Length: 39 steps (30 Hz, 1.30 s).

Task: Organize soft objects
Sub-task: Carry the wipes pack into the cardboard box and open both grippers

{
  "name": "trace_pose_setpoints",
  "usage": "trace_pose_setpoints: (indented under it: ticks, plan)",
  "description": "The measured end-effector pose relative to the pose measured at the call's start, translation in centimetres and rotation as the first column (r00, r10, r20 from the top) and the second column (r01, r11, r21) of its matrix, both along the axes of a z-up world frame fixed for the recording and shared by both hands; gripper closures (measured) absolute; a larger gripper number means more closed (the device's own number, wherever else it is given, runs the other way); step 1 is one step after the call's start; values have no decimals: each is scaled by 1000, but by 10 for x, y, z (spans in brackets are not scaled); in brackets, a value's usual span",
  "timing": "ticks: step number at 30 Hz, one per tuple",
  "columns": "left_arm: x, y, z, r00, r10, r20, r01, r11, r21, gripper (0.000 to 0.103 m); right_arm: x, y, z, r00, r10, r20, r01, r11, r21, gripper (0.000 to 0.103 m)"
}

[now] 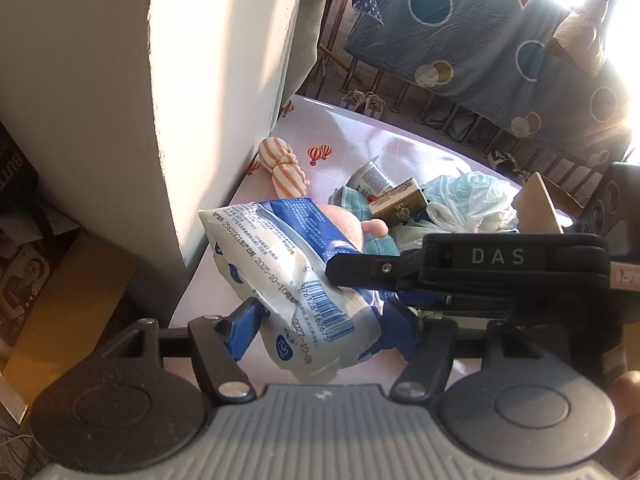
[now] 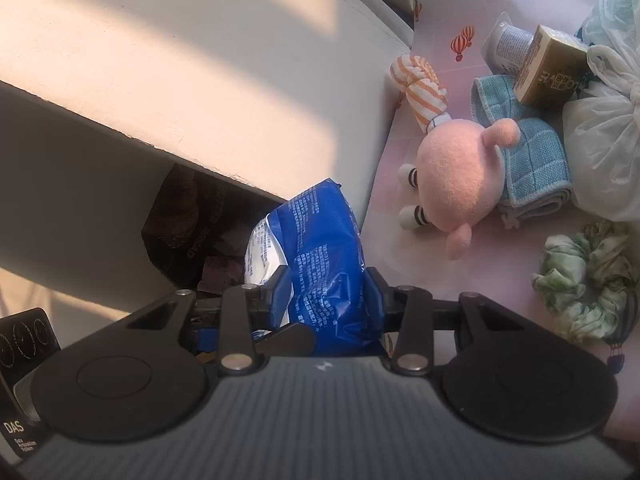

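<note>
A blue and white soft pack of wipes [image 1: 280, 264] hangs in the air over the table's left edge, held by both grippers. My left gripper [image 1: 320, 328] has its blue pads against the pack's lower end. My right gripper [image 2: 328, 296] is shut on the crumpled blue end of the same pack [image 2: 324, 240]; in the left wrist view it reaches in from the right. On the table lie a pink plush toy [image 2: 456, 184], an orange-striped cloth [image 2: 420, 84], a folded blue towel [image 2: 528, 160] and a green scrunchie [image 2: 588, 280].
A white wall [image 1: 200, 80] stands close on the left of the pink balloon-print table [image 1: 360, 132]. White plastic bags [image 2: 604, 152], a brown carton [image 2: 552, 68] and a tube [image 2: 508, 44] crowd the far right. Dark bags and boxes [image 2: 180, 232] sit below the ledge.
</note>
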State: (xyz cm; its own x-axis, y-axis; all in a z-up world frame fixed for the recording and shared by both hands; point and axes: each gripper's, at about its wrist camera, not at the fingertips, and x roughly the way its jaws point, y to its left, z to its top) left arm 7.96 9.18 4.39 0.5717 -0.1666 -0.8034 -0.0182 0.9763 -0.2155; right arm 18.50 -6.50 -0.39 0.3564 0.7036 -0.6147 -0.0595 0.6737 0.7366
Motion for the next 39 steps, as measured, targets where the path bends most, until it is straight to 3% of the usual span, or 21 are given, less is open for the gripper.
trace_pose_setpoints:
  ticks: [6, 10, 14, 20, 26, 32, 35, 39]
  plan:
    - [7, -53, 28, 993, -100, 63, 99, 995, 17, 36, -20, -59, 32, 993, -100, 65, 99, 995, 18, 64]
    - [17, -105, 39, 976, -200, 89, 198, 980, 30, 36, -37, -116, 46, 975, -203, 89, 201, 979, 30, 63]
    - [32, -175, 45, 940, -326, 101, 324, 945, 38, 36, -59, -190, 54, 941, -322, 102, 320, 947, 36, 63]
    - [57, -281, 34, 865, -496, 79, 497, 868, 9, 36, -91, -298, 56, 870, -482, 103, 484, 875, 10, 63]
    - [92, -360, -8, 805, -593, -16, 592, 805, -39, 36, -103, -390, 16, 809, -587, 24, 587, 809, 16, 63]
    - [117, -409, -49, 765, -638, -84, 642, 766, 30, 36, -80, -433, -47, 770, -634, -65, 637, 771, 20, 63]
    - [128, -414, -60, 762, -636, -119, 644, 765, 33, 37, -66, -444, -73, 760, -642, -100, 645, 764, -7, 64]
    - [129, -402, -57, 764, -637, -101, 641, 767, 11, 37, -56, -443, -99, 760, -631, -155, 628, 775, -72, 65]
